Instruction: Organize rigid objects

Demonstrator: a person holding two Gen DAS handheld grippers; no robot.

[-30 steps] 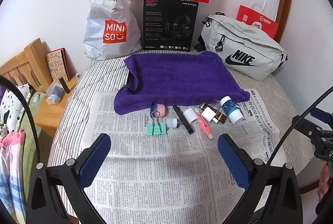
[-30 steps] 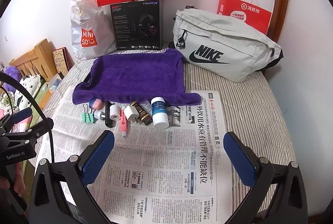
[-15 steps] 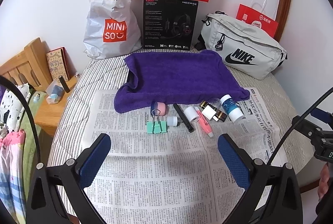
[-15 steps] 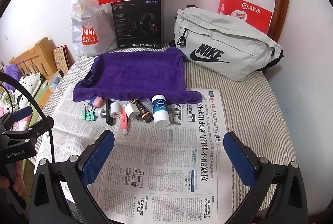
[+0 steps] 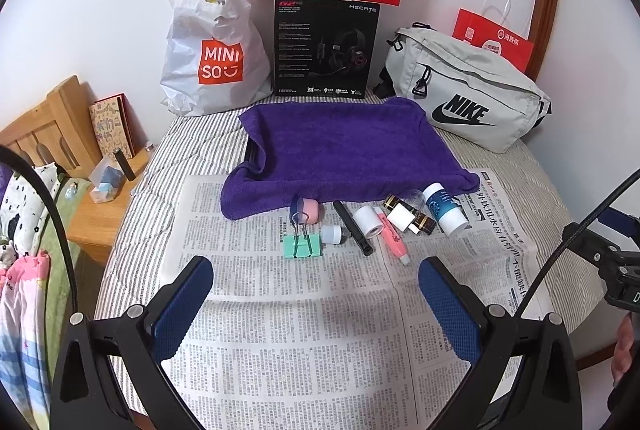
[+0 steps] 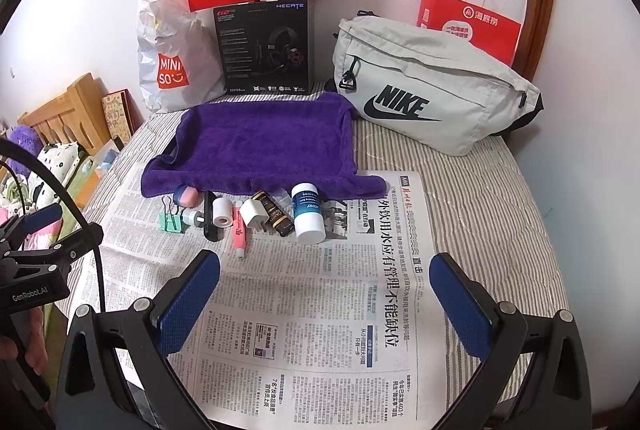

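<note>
- Step, by our read: approach. Nothing is gripped, and the small items sit in a row on the newspaper [image 5: 304,330] just in front of the purple towel [image 5: 344,146].
- Left gripper [image 5: 316,300]: fingers wide apart, empty, hovering over the newspaper, short of the row.
- Row, left to right in the left view: green binder clip [image 5: 303,244], pink-and-blue case [image 5: 307,210] behind it against the towel edge, small pale cap [image 5: 332,233], black pen [image 5: 353,227], white roll [image 5: 368,221], pink highlighter [image 5: 394,243], white charger plug [image 5: 400,218] touching a dark bottle [image 5: 421,223], blue-and-white bottle [image 5: 445,208] lying on its side.
- Relative to the left fingers: binder clip and cap are ahead, just inside the left finger's line; the highlighter tip is nearest the right finger.
- Right gripper [image 6: 325,290]: fingers also wide apart, empty.
- Relative to the right fingers: the blue-and-white bottle [image 6: 307,213] is dead ahead in the gap; the highlighter [image 6: 240,232] lies off toward the left finger.
- Next move calls for picking one target per gripper, advancing low, and squaring the fingers across a long axis. Items lie close together, so we risk nudging neighbours.
- The towel looks like the drop zone, but we can't confirm that.
</note>
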